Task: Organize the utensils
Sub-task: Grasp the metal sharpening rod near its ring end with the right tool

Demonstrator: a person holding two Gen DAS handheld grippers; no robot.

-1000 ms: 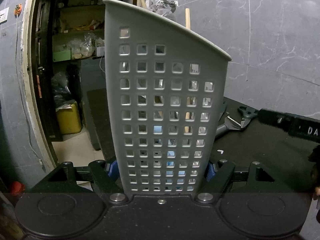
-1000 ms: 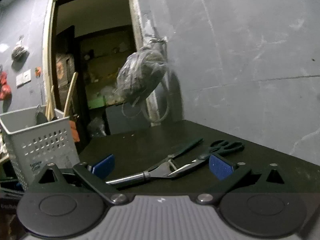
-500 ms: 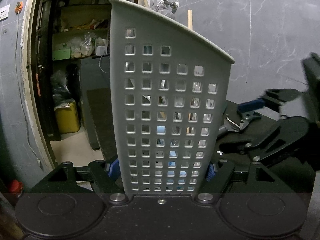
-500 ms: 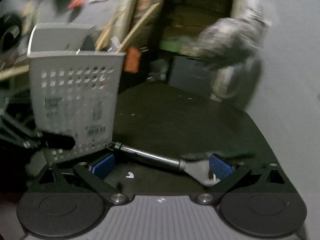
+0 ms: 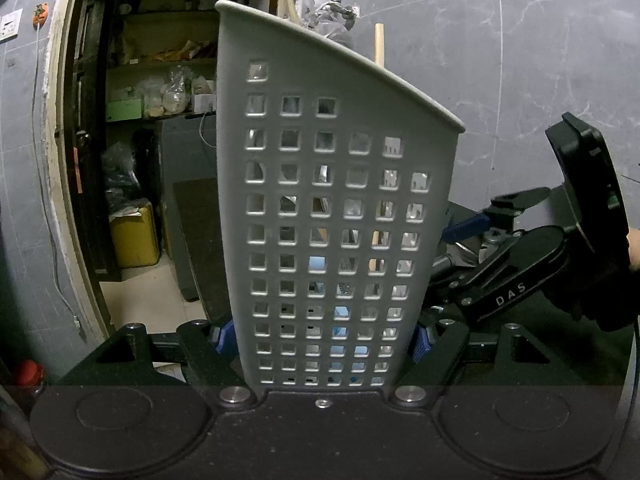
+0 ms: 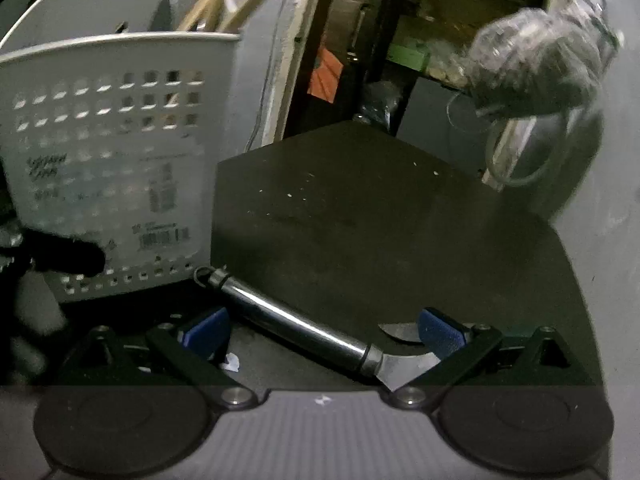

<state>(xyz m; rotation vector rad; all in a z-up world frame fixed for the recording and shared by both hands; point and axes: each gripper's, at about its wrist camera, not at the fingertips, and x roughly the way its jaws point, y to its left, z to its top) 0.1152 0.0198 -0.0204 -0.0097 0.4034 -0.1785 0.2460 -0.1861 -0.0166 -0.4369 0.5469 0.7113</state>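
The left hand-held gripper (image 5: 322, 340) is clenched on the base of the grey perforated utensil caddy (image 5: 332, 208), its blue pads pressed against the two side walls; this grip looks meant to steady the caddy upright near the left edge of the bench (image 6: 380, 216) while the other hand feeds it; wooden handles (image 6: 212, 4) and other utensils already stand inside, sticking up past the rim. The right hand-held gripper (image 6: 320, 330) is released, its jaws wide apart and straddling a steel-handled utensil (image 6: 298, 326) that lies flat on the bench just beside the caddy's foot, hanging loop towards the caddy and blade end towards the right pad; the pads do not press on it, so I judge this a line-up for a pick, with the handle the likely place to grasp. Readable writing is scant: the letters "DAS" show on the right gripper's arm in the left wrist view; a printed label with a barcode (image 6: 164, 236) sits low on the caddy wall, its text too blurred to read.
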